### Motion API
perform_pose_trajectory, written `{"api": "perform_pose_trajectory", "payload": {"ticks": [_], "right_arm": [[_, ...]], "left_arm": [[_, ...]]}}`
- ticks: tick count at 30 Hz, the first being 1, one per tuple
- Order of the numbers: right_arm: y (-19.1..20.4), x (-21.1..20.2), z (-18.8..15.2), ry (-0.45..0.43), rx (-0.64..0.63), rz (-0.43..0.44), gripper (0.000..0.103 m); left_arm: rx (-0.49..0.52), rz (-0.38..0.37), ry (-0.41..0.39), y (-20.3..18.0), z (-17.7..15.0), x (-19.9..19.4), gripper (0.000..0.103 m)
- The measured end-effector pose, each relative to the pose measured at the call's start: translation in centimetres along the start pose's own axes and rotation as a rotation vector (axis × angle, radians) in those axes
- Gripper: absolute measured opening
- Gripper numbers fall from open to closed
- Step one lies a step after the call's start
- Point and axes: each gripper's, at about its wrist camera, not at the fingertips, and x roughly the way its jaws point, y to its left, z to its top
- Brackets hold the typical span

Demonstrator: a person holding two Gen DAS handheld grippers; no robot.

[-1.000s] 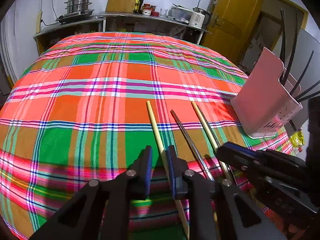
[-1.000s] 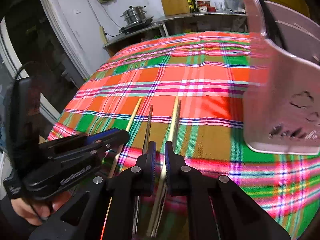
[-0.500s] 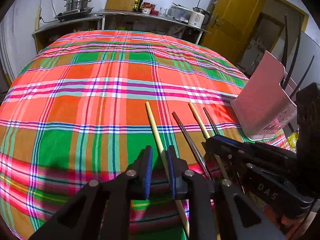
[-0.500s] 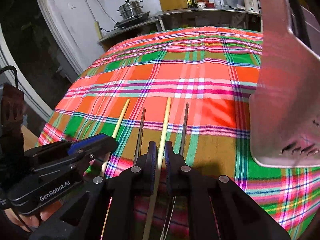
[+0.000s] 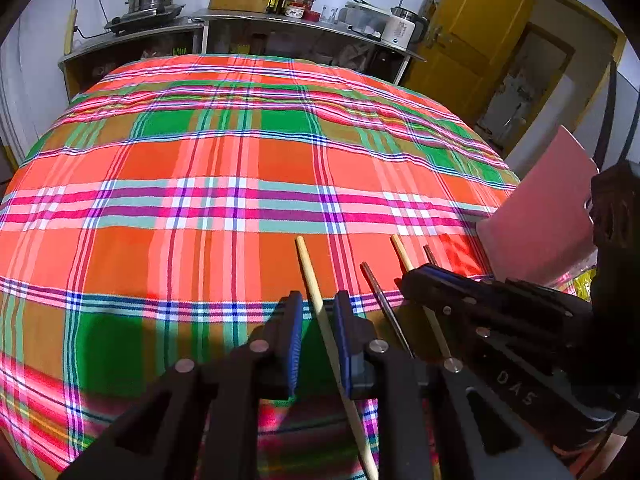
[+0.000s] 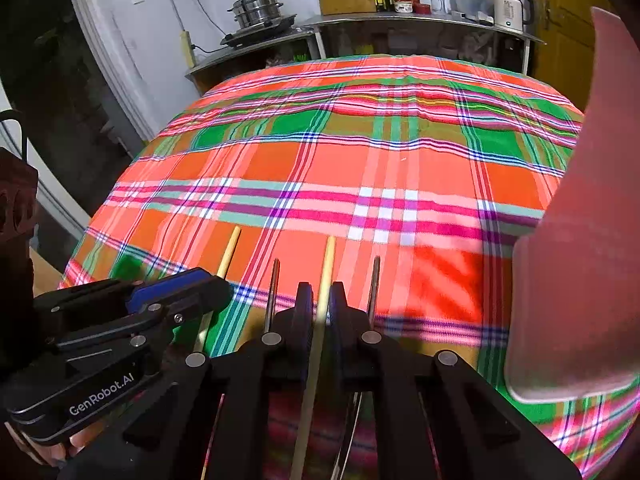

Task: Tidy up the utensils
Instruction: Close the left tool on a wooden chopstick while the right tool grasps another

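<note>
Several chopsticks lie side by side on the plaid tablecloth (image 5: 200, 180). My left gripper (image 5: 318, 300) is shut on a pale wooden chopstick (image 5: 308, 268), which runs askew between the blue pads, close to the right one. My right gripper (image 6: 322, 292) is shut on a second wooden chopstick (image 6: 328, 260); both sticks' tips point away over the cloth. Two dark metal chopsticks (image 6: 274, 280) (image 6: 375, 280) lie either side of it. A pink utensil holder (image 6: 580, 260) stands at the right. Each gripper shows in the other's view: the left gripper (image 6: 216, 286) and the right gripper (image 5: 408, 276).
Thin dark sticks (image 5: 610, 112) rise from the pink holder (image 5: 548, 208). Behind the table a metal counter (image 5: 280, 20) carries a steamer pot, bottles and a kettle. A yellow door (image 5: 472, 40) is at the back right. A hand (image 6: 52, 448) holds the left gripper.
Both grippers have shifted forward and to the right, and the holder looms larger in the right wrist view. The right gripper's wooden chopstick has parted from the dark one it lay against.
</note>
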Motion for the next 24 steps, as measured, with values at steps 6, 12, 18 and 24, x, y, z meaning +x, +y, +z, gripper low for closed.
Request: {"api": "perform_pose_trajectory", "payload": {"ticks": [6,12,18,24], "right_arm": [[0.2,-0.1,-0.1,0.013,-0.017,-0.016,0.009],[0.4,-0.2,-0.2,0.022,-0.026,-0.028,0.009],[0.2,0.4,0.8,0.024,-0.023,-0.021,0.009],[0.3,0.9,1.3,0.02,-0.021,-0.017,0.009]], "left_arm": [[0.005,0.01,0.01,-0.4,-0.7,-0.5,0.018],[-0.005,0.016,0.02,-0.4,-0.3,-0.2,0.018],[-0.028,-0.01,0.03,0.3,0.9,0.5,0.018],[-0.006,-0.003,0.027,0.1,1.6,1.0,0.014]]}}
